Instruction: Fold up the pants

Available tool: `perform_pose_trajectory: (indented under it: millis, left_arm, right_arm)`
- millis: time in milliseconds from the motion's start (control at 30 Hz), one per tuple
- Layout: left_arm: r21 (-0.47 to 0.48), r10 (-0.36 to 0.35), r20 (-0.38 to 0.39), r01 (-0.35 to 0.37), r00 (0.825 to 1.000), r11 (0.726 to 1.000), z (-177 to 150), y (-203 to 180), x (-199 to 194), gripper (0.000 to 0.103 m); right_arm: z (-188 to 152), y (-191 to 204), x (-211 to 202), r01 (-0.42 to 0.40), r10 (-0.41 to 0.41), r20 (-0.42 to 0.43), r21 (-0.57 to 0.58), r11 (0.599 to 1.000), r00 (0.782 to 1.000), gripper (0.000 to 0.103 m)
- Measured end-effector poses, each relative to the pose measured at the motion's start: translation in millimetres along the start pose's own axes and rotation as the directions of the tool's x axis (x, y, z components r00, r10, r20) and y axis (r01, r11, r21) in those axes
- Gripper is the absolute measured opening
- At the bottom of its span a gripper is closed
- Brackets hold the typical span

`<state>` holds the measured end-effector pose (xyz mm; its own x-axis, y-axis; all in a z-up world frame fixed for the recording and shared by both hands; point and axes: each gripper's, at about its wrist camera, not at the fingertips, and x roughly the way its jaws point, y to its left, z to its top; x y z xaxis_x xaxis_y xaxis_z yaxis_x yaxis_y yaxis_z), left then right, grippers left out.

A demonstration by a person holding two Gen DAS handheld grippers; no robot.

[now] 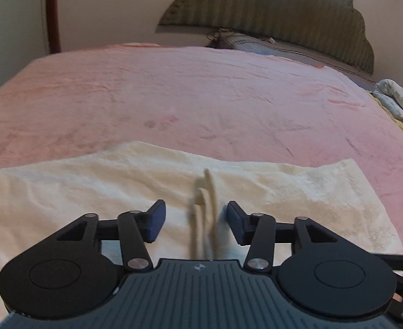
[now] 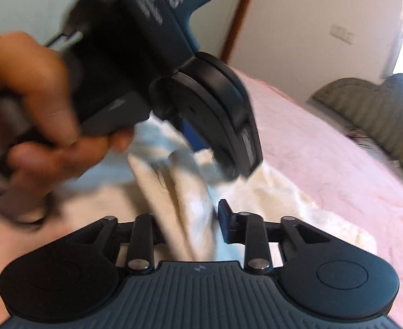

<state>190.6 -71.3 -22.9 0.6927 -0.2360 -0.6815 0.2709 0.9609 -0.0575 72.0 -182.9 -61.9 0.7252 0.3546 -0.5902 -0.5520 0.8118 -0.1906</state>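
Bed: a pink blanket [image 1: 201, 90] covers it, with a green headboard [image 1: 283, 13] at the far end.
Pants: the cream pants [image 1: 91, 192] lie flat along the near edge of the bed.
Strings: thin cream strings [image 1: 204, 213] stick up between the left fingers and look blurry.
Left gripper: the left gripper [image 1: 196, 220] is let go, with its blue pads [image 1: 156, 220] apart and nothing pinched.
Right gripper: the right gripper [image 2: 187, 220] has a bunched fold of cloth between its fingers, but I cannot tell if it pinches.
Hand: a hand [image 2: 28, 104] holds the left tool close above, likely so both can lift the same end.
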Motion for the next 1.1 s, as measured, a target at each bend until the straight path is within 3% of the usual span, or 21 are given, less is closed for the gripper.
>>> perform_pose_trajectory:
  millis: [33, 133, 167, 300, 333, 433, 567, 633, 733, 833, 900, 1033, 1100]
  left_arm:
    - [0.000, 0.035, 0.020, -0.035, 0.999, 0.999, 0.6, 5.4, -5.6, 0.067]
    - [-0.017, 0.125, 0.029, -0.125, 0.992, 0.992, 2.6, 22.6, -19.3, 0.068]
    - [-0.031, 0.134, 0.021, -0.133, 0.991, 0.991, 2.2, 27.8, -23.3, 0.068]
    - [-0.119, 0.066, -0.032, -0.069, 0.997, 0.990, -5.0, 40.1, -38.2, 0.068]
    - [-0.139, 0.047, -0.043, -0.053, 0.998, 0.989, -6.5, 41.6, -41.3, 0.068]
    - [-0.191, -0.020, -0.058, 0.008, 0.998, 0.982, -11.9, 48.2, -51.3, 0.069]
    - [-0.281, -0.136, -0.085, 0.107, 0.987, 0.954, -17.4, 55.8, -58.4, 0.069]
    - [-0.335, -0.203, -0.104, 0.158, 0.974, 0.929, -20.0, 56.4, -58.7, 0.069]
    - [-0.394, -0.303, -0.124, 0.234, 0.945, 0.889, -22.5, 56.0, -57.0, 0.070]
    - [-0.439, -0.380, -0.144, 0.286, 0.914, 0.852, -25.4, 52.7, -51.0, 0.070]
    - [-0.470, -0.434, -0.151, 0.322, 0.888, 0.822, -27.6, 49.2, -46.2, 0.072]
    - [-0.523, -0.510, -0.155, 0.368, 0.846, 0.769, -29.8, 43.0, -37.5, 0.072]
    - [-0.558, -0.528, -0.149, 0.370, 0.836, 0.743, -30.9, 41.1, -30.7, 0.072]
  right_arm:
    - [-2.0, -2.0, -11.1, -0.056, 0.056, 0.015, 0.028, 0.998, 0.998, 0.030]
    - [-7.2, -13.5, -42.4, -0.187, 0.178, 0.105, 0.087, 0.979, 0.979, 0.032]
    - [-7.9, -16.5, -48.7, -0.191, 0.177, 0.126, 0.109, 0.975, 0.976, 0.032]
    - [-9.2, -7.0, -47.7, -0.028, 0.024, 0.104, 0.043, 0.999, 0.994, 0.032]
    - [-6.7, -19.6, -33.3, -0.023, 0.022, 0.075, 0.017, 1.000, 0.997, 0.032]
    - [-5.1, -7.0, -27.2, -0.031, 0.034, 0.054, -0.063, 0.998, 0.998, 0.032]
    - [-4.6, 7.3, -18.5, 0.071, -0.067, 0.034, -0.135, 0.988, 0.997, 0.032]
    - [-6.4, 10.7, -12.5, 0.133, -0.130, 0.028, -0.182, 0.974, 0.991, 0.032]
    - [-16.7, 28.6, 4.1, 0.261, -0.273, 0.014, -0.340, 0.904, 0.962, 0.032]
    - [-17.4, 30.2, 1.7, 0.211, -0.223, 0.003, -0.335, 0.918, 0.975, 0.028]
    - [-17.1, 25.3, 2.6, 0.181, -0.190, 0.004, -0.319, 0.930, 0.982, 0.014]
    - [-13.8, 1.4, -3.4, 0.126, -0.122, 0.034, -0.144, 0.981, 0.992, 0.009]
    - [-11.7, -12.3, -12.1, 0.088, -0.085, 0.060, -0.051, 0.995, 0.995, 0.009]
